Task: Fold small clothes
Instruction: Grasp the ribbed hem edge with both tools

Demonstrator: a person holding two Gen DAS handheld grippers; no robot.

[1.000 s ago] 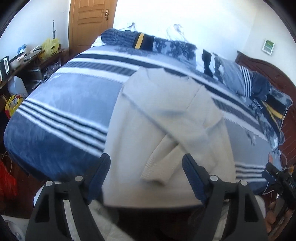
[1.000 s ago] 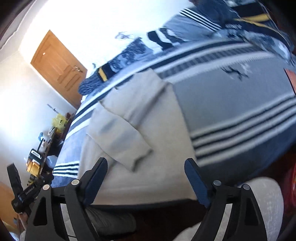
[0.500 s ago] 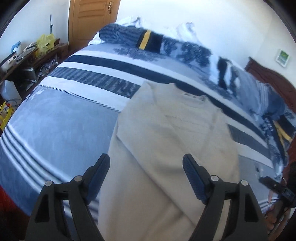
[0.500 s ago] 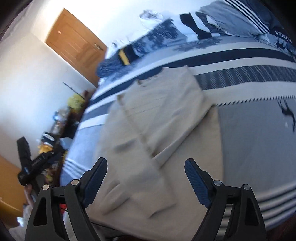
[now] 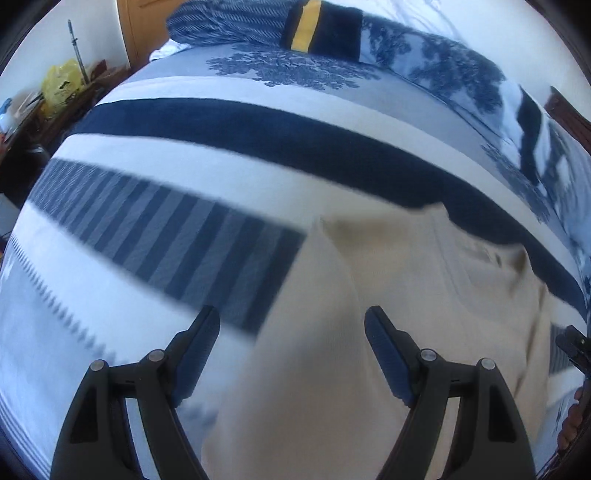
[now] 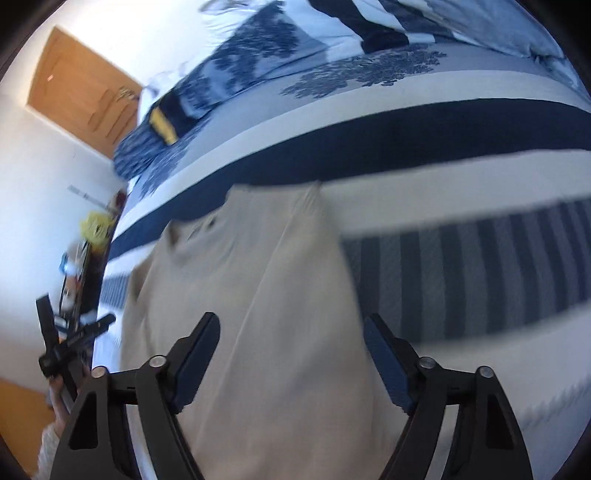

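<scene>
A beige knit sweater (image 5: 369,332) lies flat on a blue and white striped bed cover (image 5: 184,177), collar toward the pillows. My left gripper (image 5: 291,328) is open and empty, low over the sweater's left shoulder edge. My right gripper (image 6: 290,332) is open and empty, low over the sweater (image 6: 266,314) near its right shoulder. The right gripper's tip shows at the right edge of the left wrist view (image 5: 574,347), and the left gripper shows at the left edge of the right wrist view (image 6: 70,339). The sweater's lower part is out of view.
Rolled blue bedding with a yellow band (image 5: 314,26) and pillows (image 6: 461,22) lie at the far side of the bed. A wooden door (image 6: 81,88) stands behind. A cluttered side table with a yellow bag (image 5: 59,85) is left of the bed.
Both grippers have moved forward from the hem, over the sweater, to its shoulders and come down closer to it. Both stay open.
</scene>
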